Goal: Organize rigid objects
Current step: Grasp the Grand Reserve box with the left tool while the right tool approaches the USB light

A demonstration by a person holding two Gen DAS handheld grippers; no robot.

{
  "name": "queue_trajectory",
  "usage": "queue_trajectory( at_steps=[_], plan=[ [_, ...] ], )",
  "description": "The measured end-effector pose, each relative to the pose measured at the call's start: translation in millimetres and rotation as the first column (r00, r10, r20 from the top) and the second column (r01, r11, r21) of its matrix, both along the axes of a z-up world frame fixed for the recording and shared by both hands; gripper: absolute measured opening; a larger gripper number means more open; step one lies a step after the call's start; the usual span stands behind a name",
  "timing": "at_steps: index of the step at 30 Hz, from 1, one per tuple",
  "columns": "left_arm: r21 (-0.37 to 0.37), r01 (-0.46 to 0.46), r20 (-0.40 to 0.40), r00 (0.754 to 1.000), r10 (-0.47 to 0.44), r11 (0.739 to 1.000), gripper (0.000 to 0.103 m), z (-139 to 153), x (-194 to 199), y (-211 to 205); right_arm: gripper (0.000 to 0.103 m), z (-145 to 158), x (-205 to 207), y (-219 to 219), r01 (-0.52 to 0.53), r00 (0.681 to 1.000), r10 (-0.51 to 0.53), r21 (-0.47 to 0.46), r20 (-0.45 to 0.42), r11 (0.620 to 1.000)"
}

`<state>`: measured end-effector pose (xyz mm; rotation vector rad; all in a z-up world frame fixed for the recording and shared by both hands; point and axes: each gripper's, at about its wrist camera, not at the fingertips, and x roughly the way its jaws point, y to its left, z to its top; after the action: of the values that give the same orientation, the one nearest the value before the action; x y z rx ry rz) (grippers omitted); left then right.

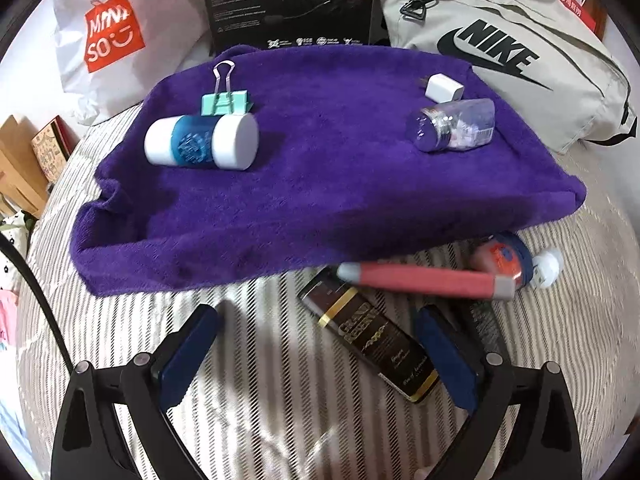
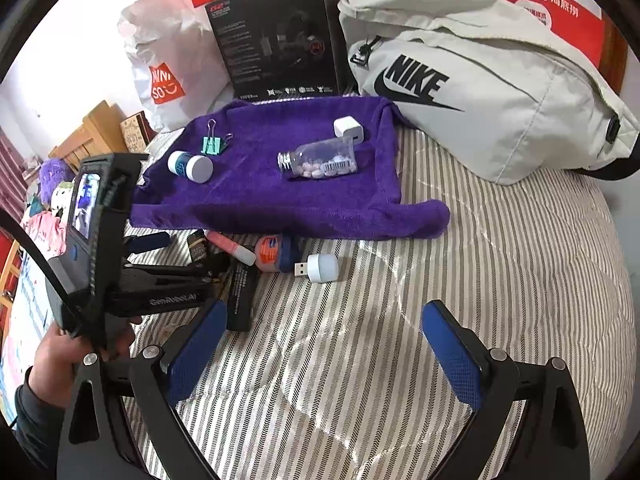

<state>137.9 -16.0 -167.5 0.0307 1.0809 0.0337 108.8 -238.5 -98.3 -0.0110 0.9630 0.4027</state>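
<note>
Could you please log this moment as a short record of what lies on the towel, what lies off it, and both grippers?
surface: striped bedcover
on purple towel: binder clip, white-capped blue canister, pill bottle, white charger
off towel: dark box, pink tube, small jar, USB light
left gripper: open, empty
right gripper: open, empty

Behind the work area I see a white Miniso shopping bag [image 2: 160, 68], a black Hecate headset box [image 2: 276, 36] standing upright, and a pale grey Nike waist bag [image 2: 480, 92] lying on the striped bedspread [image 2: 500, 260]. A red carton [image 2: 560, 12] stands behind the bag. At far left, what I take for brown paper bags [image 1: 16, 168].
</note>
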Motion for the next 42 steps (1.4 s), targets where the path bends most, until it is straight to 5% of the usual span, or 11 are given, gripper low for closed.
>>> queue_trajectory(
  at_steps=[10, 24, 30, 33, 38, 42],
  plan=[
    [0.057, 0.005, 0.061, 0.998, -0.009, 0.998, 0.103, 2, -37, 30, 0.097, 10, -3, 5, -0.056, 0.997, 0.056, 0.002, 0.048, 0.998],
    [0.134, 0.028, 0.089, 0.995, -0.04, 0.991, 0.102, 6, -31, 13, 0.097, -5, -3, 13, -0.079, 0.997, 0.079, 0.011, 0.017, 0.997],
    [0.051, 0.054, 0.083, 0.995, -0.058, 0.997, 0.084, 8, -22, 7, 0.097, -10, -2, 10, -0.067, 0.998, 0.066, 0.024, 0.002, 0.997],
    [-0.03, 0.058, 0.075, 0.996, -0.055, 0.998, 0.065, 8, -21, 10, 0.097, -15, 0, 6, -0.057, 0.998, 0.058, 0.032, -0.01, 0.998],
    [-0.024, 0.067, 0.077, 0.995, -0.065, 0.997, 0.04, 10, -26, 8, 0.097, -22, 2, 1, -0.043, 0.999, 0.044, 0.029, -0.027, 0.999],
    [-0.036, 0.052, 0.076, 0.996, -0.049, 0.998, 0.033, 11, -28, 12, 0.097, -28, 5, -4, -0.027, 0.999, 0.028, 0.026, -0.045, 0.999]
  ],
)
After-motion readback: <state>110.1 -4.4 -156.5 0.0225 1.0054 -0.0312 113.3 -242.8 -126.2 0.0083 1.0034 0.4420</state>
